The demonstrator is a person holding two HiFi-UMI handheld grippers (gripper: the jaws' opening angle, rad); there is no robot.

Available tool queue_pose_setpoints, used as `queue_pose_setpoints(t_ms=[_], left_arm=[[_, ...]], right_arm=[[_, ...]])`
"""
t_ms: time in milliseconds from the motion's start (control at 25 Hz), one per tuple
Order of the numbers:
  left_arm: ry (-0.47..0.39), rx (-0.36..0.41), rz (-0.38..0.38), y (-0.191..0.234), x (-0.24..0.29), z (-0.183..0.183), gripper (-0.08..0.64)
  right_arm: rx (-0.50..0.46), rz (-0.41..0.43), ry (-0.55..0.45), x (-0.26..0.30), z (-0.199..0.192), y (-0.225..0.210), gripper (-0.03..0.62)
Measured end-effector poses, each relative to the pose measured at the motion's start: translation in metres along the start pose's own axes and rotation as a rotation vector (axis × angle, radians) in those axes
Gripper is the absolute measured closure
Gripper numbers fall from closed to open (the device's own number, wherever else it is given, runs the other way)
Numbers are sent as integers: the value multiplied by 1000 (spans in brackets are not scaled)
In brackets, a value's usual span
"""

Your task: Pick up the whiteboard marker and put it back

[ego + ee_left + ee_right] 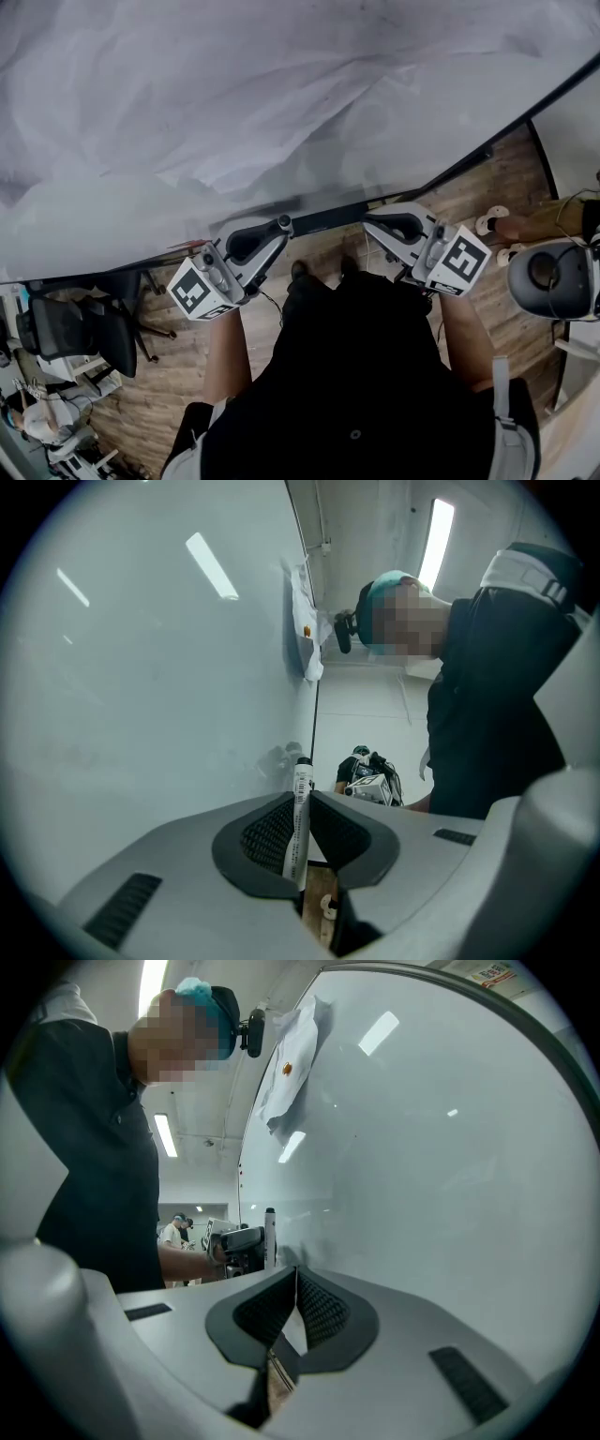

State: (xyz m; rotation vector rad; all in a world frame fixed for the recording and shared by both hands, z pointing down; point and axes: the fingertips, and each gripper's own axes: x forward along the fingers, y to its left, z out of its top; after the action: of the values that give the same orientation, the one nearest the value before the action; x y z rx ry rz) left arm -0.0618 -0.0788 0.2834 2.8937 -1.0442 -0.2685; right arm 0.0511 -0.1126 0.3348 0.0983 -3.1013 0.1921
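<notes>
Left gripper point(303, 797) pinches whiteboard marker point(299, 829) upright, just beside whiteboard point(141, 667) at left, prob. ready for its return; right gripper point(296, 1273) waits nearby, jaws pressed together, empty.

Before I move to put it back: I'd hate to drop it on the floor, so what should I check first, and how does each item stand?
1. Whiteboard marker clamped between the fingers of the left gripper: ok.
2. Marker's black end pokes out beyond those fingers, free to lead: ok.
3. Right gripper empty, fingers together, out of the way: ok.
4. Gap between the marker's end and the whiteboard: cannot tell.
5. Dark ledge along the whiteboard's lower edge in sight ahead of both grippers: ok.
6. Free spot on that ledge for the marker: cannot tell.
</notes>
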Motion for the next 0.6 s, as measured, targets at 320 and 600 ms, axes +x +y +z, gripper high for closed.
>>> queue_pose_setpoints(t_ms=[320,600], left_arm=[[111,66,23,2,6,-21,495],[225,118,37,4,9,-48,495]], right_arm=[[6,-8,7,-1,-4,0,572],[15,-16,16,-1,-10,0,572]])
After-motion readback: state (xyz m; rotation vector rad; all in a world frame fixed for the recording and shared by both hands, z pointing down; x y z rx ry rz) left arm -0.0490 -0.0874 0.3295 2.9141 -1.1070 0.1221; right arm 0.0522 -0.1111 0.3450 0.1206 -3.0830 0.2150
